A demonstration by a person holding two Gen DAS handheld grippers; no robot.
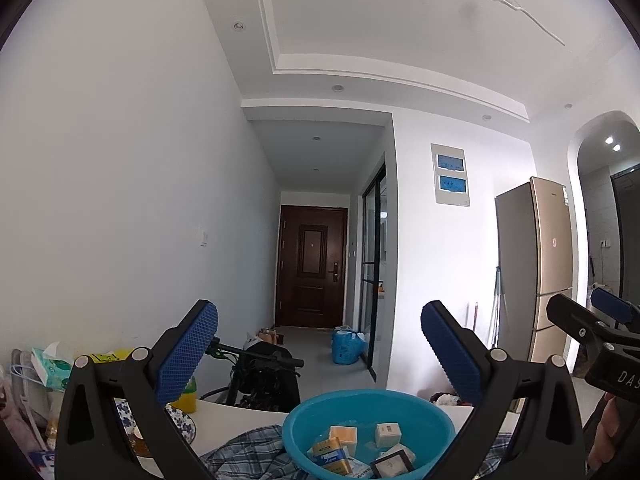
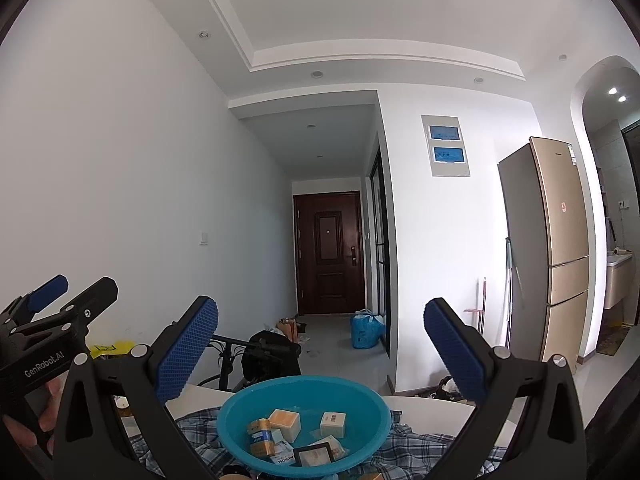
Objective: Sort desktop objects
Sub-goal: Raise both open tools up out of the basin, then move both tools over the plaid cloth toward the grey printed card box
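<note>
Both my claws gape wide, holding nothing: the left claw [image 1: 320, 354] and right claw [image 2: 322, 354] hover above the blue basin [image 2: 240, 404] at six o'clock, the small boxes [image 2: 285, 424] inside it. Reaching in carelessly could tip the basin, which rests on the rumpled checked cloth [image 2: 420, 446]. Only my left view shows the patterned plate [image 1: 182, 424] and yellow cup [image 1: 186, 400] at eight o'clock.

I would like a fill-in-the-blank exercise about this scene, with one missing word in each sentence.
1. The small boxes lie inside a ____ basin.
2. The basin stands on a checked ____ spread over the table.
3. Both the left tongs and the right tongs are ____, holding nothing.
4. At the end of the hallway there is a dark brown ____.

Missing words: blue; cloth; open; door
</note>
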